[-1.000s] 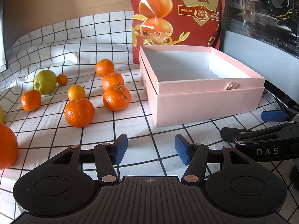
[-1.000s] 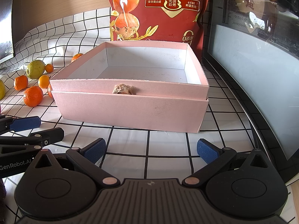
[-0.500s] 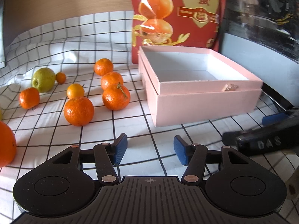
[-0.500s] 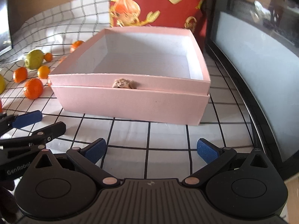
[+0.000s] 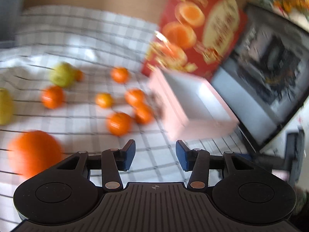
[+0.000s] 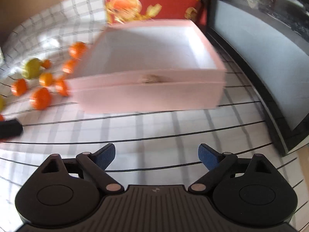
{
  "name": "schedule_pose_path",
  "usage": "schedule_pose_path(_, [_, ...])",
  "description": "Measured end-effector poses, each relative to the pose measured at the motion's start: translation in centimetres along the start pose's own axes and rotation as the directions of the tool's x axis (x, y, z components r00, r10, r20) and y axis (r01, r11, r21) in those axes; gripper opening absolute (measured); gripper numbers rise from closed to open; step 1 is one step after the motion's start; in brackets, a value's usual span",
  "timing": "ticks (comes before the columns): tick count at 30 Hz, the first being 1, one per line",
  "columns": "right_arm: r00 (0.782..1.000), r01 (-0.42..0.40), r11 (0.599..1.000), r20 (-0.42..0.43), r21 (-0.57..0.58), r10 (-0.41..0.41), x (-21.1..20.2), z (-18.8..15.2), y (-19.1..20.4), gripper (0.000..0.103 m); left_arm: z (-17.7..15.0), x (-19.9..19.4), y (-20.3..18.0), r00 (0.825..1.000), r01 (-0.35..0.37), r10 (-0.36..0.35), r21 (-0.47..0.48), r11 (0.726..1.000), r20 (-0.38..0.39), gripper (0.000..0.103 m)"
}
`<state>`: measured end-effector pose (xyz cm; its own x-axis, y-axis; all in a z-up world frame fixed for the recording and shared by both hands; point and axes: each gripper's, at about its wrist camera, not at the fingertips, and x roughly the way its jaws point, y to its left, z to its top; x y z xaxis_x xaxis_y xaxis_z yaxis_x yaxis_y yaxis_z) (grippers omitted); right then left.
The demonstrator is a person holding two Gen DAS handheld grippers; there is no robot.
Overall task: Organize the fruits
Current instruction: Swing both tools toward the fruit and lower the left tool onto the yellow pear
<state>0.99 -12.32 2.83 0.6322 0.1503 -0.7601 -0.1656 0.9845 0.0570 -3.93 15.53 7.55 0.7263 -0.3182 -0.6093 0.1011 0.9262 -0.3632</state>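
Both views are blurred by motion. An open pink box (image 5: pixel 195 108) stands on the checked cloth; its inside looks empty (image 6: pixel 154 54). Several oranges lie left of it, the nearest small one (image 5: pixel 118 123) and a large one (image 5: pixel 34 151) at the left. A green pear (image 5: pixel 61 74) lies farther back. My left gripper (image 5: pixel 154 155) is open and empty, above the cloth in front of the oranges. My right gripper (image 6: pixel 156 156) is open and empty, in front of the box. The oranges also show in the right wrist view (image 6: pixel 40 98).
A red snack bag (image 5: pixel 195 32) stands behind the box. A dark-framed glass panel (image 6: pixel 260 58) runs along the right side. A yellow-green fruit (image 5: pixel 4 106) sits at the far left edge. The checked cloth (image 6: pixel 154 127) covers the table.
Both grippers have risen and tilted, so the views look down more steeply and are blurred. The left view has swung leftward. Jaws stay open; the fruits and box have not moved.
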Motion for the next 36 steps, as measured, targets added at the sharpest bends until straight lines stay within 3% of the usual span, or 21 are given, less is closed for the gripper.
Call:
schedule_pose_path(3, [0.998, -0.008, 0.998, 0.067, -0.055, 0.012, -1.4, -0.4, 3.1, 0.093, 0.6, -2.6, 2.8, 0.991, -0.118, 0.124, -0.117, 0.986, 0.041, 0.051])
schedule_pose_path(6, [0.989, -0.011, 0.997, 0.143, -0.081, 0.023, -2.1, -0.3, 5.6, 0.094, 0.6, -4.9, 5.5, 0.972, -0.194, 0.213, -0.180, 0.964, 0.098, 0.051])
schedule_pose_path(9, [0.992, -0.050, 0.982, 0.104, -0.182, 0.070, -1.8, 0.1, 7.9, 0.094, 1.1, -6.7, 8.0, 0.949, -0.264, 0.296, -0.238, 0.935, 0.106, 0.051])
schedule_pose_path(12, [0.988, -0.097, 0.967, 0.094, -0.234, 0.121, -2.0, -0.1, 9.1, 0.094, 1.8, -7.7, 9.3, 0.930, -0.321, 0.351, -0.222, 0.921, 0.111, 0.051])
schedule_pose_path(14, [0.990, -0.082, 0.960, 0.093, -0.267, 0.110, -1.6, 0.1, 10.0, 0.094, 1.8, -7.8, 9.3, 0.932, -0.325, 0.348, -0.188, 0.927, 0.104, 0.051])
schedule_pose_path(18, [0.989, -0.097, 0.956, 0.083, -0.276, 0.124, -1.2, 0.1, 11.1, 0.094, 1.2, -6.8, 8.9, 0.953, -0.292, 0.300, -0.129, 0.948, 0.043, 0.051])
schedule_pose_path(21, [0.986, -0.112, 0.948, 0.087, -0.298, 0.144, -1.3, 0.1, 12.1, 0.094, 0.7, -6.5, 9.4, 0.955, -0.292, 0.298, -0.157, 0.943, 0.013, 0.051])
schedule_pose_path(29, [0.982, -0.129, 0.933, 0.088, -0.335, 0.168, -1.3, 0.0, 14.1, 0.094, 1.0, -7.1, 11.0, 0.955, -0.285, 0.294, -0.164, 0.944, 0.031, 0.051])
schedule_pose_path(31, [0.982, -0.133, 0.929, 0.080, -0.345, 0.171, -1.4, -0.2, 14.3, 0.094, 1.7, -7.0, 12.0, 0.949, -0.300, 0.312, -0.173, 0.938, 0.042, 0.051])
schedule_pose_path(36, [0.985, -0.113, 0.921, 0.079, -0.373, 0.152, -1.5, -0.8, 14.7, 0.094, 4.6, -4.8, 14.2, 0.908, -0.412, 0.416, -0.071, 0.908, 0.056, 0.051])
